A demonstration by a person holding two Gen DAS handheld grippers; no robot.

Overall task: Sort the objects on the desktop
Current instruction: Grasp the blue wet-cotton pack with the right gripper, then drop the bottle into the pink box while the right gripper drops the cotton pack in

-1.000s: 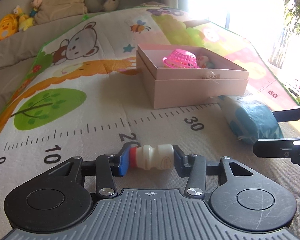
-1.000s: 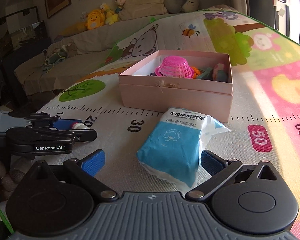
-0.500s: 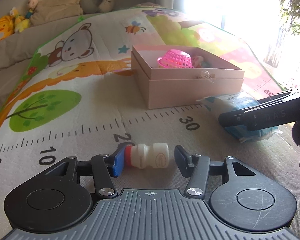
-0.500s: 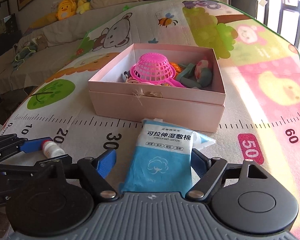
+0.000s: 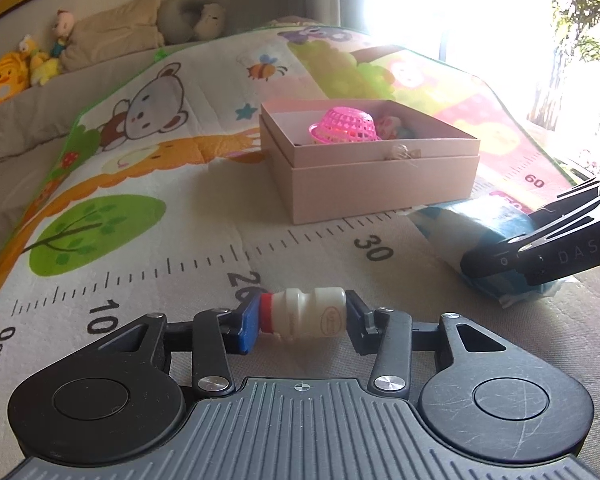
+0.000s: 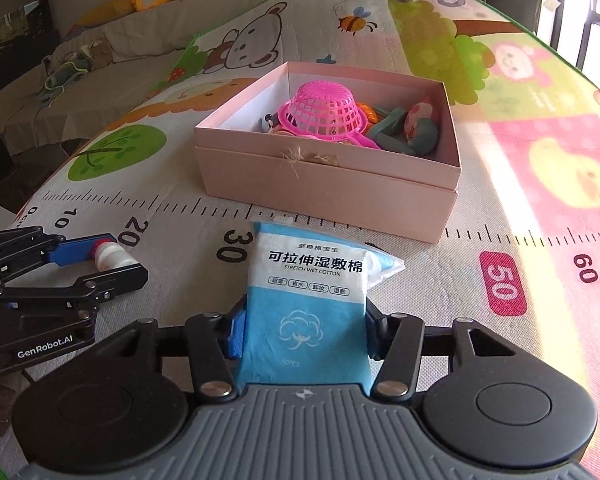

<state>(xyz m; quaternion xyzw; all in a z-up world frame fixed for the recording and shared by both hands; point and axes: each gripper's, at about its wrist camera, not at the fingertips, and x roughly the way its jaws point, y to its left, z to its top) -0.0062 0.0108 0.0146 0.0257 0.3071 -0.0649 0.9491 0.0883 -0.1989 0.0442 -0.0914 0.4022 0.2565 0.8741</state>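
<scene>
My left gripper (image 5: 302, 320) is shut on a small white bottle with a red cap (image 5: 306, 318), held sideways just above the mat near the 20 mark; it also shows in the right wrist view (image 6: 110, 258). My right gripper (image 6: 305, 326) is shut on a blue and white pack of wet cotton (image 6: 306, 300), also seen in the left wrist view (image 5: 488, 236). An open pink box (image 6: 328, 184) behind holds a pink basket (image 6: 322, 110) and toys.
The patterned play mat (image 5: 140, 216) with a ruler print covers the surface. A sofa with plush toys (image 5: 8, 76) and cushions runs along the back. Bright window light falls at the right.
My left jaws opened off the bottle half a second ago and have closed on it again. My right gripper moved over the cotton pack and closed on it.
</scene>
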